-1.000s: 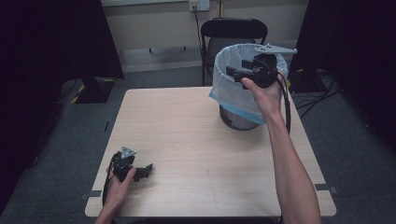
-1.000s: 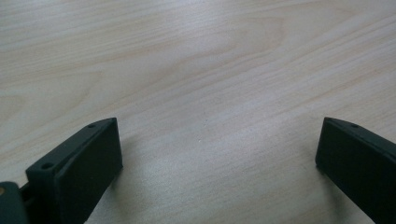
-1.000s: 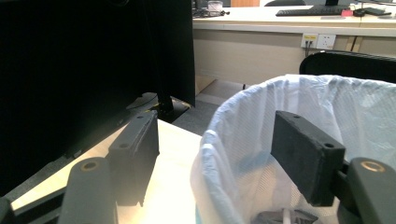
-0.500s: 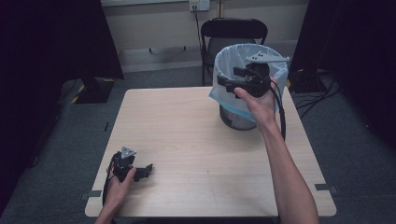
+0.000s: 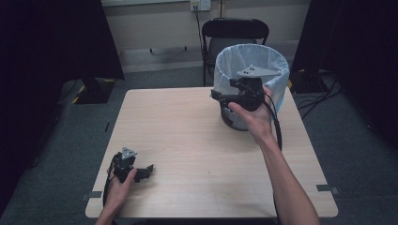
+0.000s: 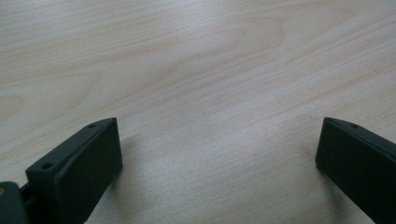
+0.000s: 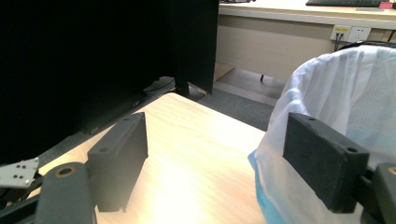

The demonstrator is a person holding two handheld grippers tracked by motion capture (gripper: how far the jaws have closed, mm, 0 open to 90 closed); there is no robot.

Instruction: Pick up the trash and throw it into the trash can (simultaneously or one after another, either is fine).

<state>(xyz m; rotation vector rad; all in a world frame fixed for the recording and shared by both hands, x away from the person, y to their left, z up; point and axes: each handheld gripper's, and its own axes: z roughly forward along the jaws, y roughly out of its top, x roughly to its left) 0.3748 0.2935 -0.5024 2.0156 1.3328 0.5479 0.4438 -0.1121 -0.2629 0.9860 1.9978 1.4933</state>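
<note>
Quick count: two tools total, the left tool down at the near left corner of the surface and the right tool up by the far right. Each has two black jaws, so four jaws, all spread apart with nothing between them. Two hands, one on each tool. One bin with one white liner bag, far right on the surface. One surface. One black chair behind it. One wall outlet.

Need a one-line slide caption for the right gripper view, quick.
Open right gripper held above the wooden table, beside a bin lined with a white bag.
</note>
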